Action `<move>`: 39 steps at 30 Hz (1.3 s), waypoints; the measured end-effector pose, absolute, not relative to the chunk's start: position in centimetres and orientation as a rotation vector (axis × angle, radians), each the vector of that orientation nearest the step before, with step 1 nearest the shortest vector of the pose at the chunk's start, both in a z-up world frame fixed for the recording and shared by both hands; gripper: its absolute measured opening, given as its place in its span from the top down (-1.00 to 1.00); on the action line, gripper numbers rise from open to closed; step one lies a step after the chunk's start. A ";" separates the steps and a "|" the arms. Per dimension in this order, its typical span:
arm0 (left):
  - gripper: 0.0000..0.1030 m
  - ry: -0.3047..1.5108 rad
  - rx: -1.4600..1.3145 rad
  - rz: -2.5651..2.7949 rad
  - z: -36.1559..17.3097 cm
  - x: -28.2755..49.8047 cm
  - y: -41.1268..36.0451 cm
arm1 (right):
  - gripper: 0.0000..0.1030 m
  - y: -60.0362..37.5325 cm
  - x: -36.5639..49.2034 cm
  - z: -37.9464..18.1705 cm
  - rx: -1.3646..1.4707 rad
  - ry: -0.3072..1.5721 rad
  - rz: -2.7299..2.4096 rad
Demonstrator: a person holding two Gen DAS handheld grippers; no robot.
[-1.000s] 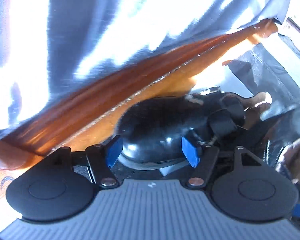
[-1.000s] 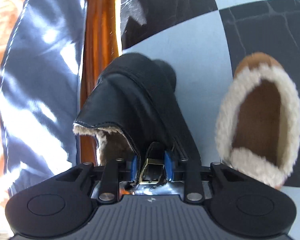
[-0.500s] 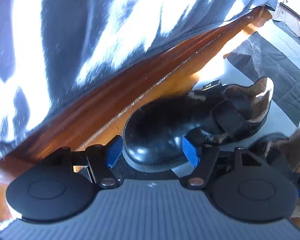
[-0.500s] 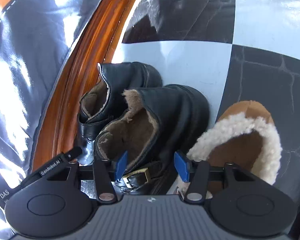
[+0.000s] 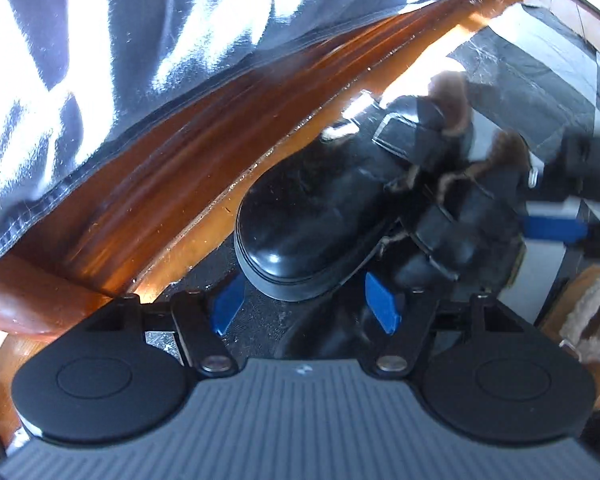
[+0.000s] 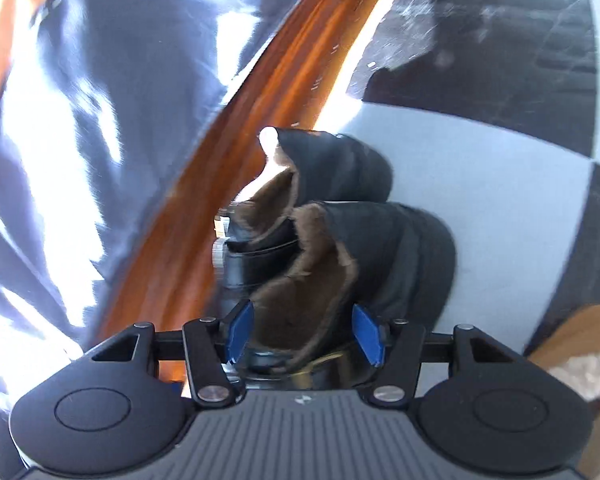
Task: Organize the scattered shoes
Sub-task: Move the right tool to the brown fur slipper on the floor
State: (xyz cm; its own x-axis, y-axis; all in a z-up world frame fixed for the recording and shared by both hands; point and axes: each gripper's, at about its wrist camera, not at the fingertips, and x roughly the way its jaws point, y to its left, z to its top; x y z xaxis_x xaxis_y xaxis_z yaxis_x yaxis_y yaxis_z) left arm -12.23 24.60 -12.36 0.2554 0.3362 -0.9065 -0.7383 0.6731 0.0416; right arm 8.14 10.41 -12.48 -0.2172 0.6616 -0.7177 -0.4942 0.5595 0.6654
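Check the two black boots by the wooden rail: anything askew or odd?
Nothing stands out. The two black boots sit side by side, toes the same way, along the wooden rail. Their fur-lined tops gape and one strap buckle hangs loose. A tan slipper sits beside them, unpaired in view.

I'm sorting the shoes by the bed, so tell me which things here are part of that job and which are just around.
Part of the job:
- black fur-lined boot by the frame
- second black boot beside it
- tan fleece-lined slipper
- left gripper, open
- right gripper, fingers opening, no longer pressing the boot

Just around:
- wooden bed frame
- shiny blue-grey bedcover
- checkered floor
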 end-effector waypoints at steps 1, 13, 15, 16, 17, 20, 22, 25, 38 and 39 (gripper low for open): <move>-0.29 1.085 -0.441 0.743 -11.9 -12.2 24.6 | -0.14 9.9 8.6 -11.4 0.148 1.439 1.098; -0.47 1.029 -0.580 0.517 -7.9 -11.1 22.4 | -0.60 -4.1 7.2 -9.9 -0.100 1.385 0.615; -0.47 1.041 -0.571 0.498 -7.8 -10.3 21.2 | -0.41 -4.7 6.2 -12.1 -0.139 1.432 0.613; -0.47 1.042 -0.565 0.496 -7.9 -10.1 20.8 | -0.28 -4.9 5.9 -13.3 -0.095 1.461 0.648; -0.47 1.041 -0.556 0.482 -7.8 -9.7 20.1 | 0.29 -4.9 5.7 -14.0 -0.053 1.481 0.674; -0.47 1.024 -0.582 0.425 -7.6 -9.3 19.0 | 0.80 -4.2 4.8 -14.7 -0.066 1.441 0.735; -0.47 1.019 -0.601 0.399 -7.4 -9.1 18.5 | 0.83 -3.8 4.8 -14.1 -0.108 1.404 0.729; -0.48 1.012 -0.580 0.382 -7.2 -8.6 17.8 | 0.84 -4.7 5.7 -12.7 -0.108 1.358 0.686; -0.48 1.087 -0.546 0.360 -8.4 -6.7 15.4 | -0.24 -13.4 12.8 -10.6 0.477 1.287 0.603; -0.48 1.089 -0.547 0.349 -8.3 -6.5 15.1 | -0.24 -14.1 13.4 -10.4 0.499 1.279 0.581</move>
